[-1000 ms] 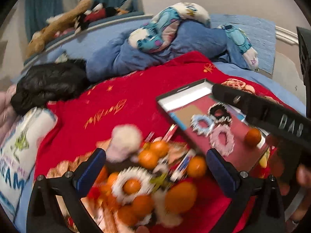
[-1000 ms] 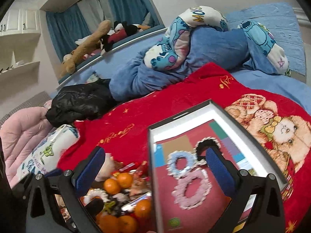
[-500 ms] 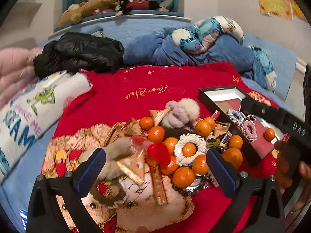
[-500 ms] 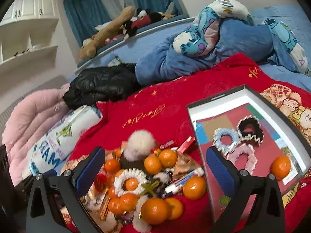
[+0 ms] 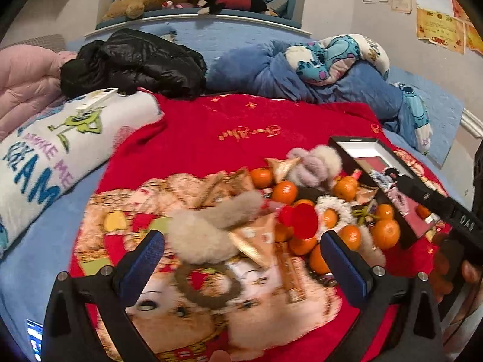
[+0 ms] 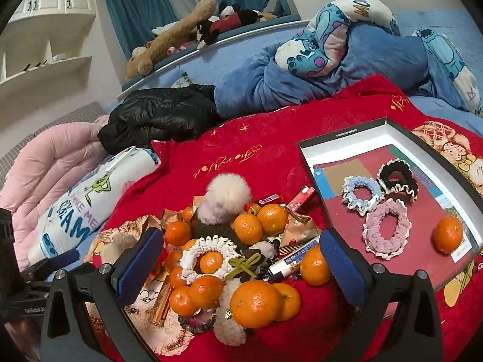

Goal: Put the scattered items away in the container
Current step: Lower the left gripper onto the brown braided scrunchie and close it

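Observation:
A black box (image 6: 344,134) with a red floor lies on the red blanket at right, holding three scrunchies (image 6: 387,230) and one tangerine (image 6: 448,234). Left of it is a pile of tangerines (image 6: 255,303), a white scrunchie (image 6: 208,249) around a tangerine, a fluffy pompom (image 6: 228,194), wrappers and a tube (image 6: 294,261). My right gripper (image 6: 241,267) is open and empty above the pile. My left gripper (image 5: 241,264) is open and empty over a beige fur scrunchie (image 5: 208,230) at the pile's left end. The box (image 5: 377,158) shows at right there.
A white printed pillow (image 5: 60,150), a black jacket (image 5: 135,60) and a blue blanket heap (image 5: 317,72) lie at the back of the bed. A pink quilt (image 6: 45,163) is at left. Plush toys (image 6: 181,33) sit on the headboard ledge.
Both grippers have pulled back and swung left, away from the box toward the pile. A tangerine lying in the box came into view. Both jaws stay open.

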`<state>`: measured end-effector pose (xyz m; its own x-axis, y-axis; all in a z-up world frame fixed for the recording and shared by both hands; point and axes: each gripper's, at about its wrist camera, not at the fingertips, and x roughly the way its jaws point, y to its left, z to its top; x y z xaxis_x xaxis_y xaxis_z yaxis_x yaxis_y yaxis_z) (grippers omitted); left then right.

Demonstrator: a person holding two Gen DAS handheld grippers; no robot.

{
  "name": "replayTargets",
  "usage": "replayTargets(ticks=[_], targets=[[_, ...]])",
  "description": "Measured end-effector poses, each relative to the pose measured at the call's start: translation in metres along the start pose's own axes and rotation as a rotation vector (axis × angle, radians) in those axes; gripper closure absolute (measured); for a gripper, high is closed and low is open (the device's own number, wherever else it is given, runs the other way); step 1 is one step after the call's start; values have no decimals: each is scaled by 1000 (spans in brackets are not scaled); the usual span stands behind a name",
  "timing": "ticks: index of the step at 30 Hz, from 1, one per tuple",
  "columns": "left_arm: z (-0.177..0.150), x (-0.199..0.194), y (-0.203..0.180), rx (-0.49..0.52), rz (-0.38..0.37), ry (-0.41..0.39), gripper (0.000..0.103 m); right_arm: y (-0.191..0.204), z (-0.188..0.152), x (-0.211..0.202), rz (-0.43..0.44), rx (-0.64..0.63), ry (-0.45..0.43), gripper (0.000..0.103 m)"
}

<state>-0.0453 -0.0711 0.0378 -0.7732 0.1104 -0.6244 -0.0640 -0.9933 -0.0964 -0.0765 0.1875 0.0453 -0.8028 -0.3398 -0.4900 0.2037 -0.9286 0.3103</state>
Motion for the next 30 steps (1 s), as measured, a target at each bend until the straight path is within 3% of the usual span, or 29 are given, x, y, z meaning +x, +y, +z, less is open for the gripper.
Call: replayTargets(ticks=[6, 10, 14, 22, 30], targets=[[-8, 1, 38, -56, -6, 14, 0, 12, -7, 5, 17, -20, 21, 0], [-17, 5, 54, -51, 51, 39, 0, 24, -11, 12, -4, -74, 37, 0], [-28, 11, 66, -65, 47, 71, 0, 28, -12, 15, 12, -68, 47, 0], [-42, 40, 67, -50, 54, 149, 0, 29, -9, 11, 19, -54, 33, 0], [-50, 76, 55, -33, 121, 237, 2, 19, -7, 8, 0, -41, 35, 0]])
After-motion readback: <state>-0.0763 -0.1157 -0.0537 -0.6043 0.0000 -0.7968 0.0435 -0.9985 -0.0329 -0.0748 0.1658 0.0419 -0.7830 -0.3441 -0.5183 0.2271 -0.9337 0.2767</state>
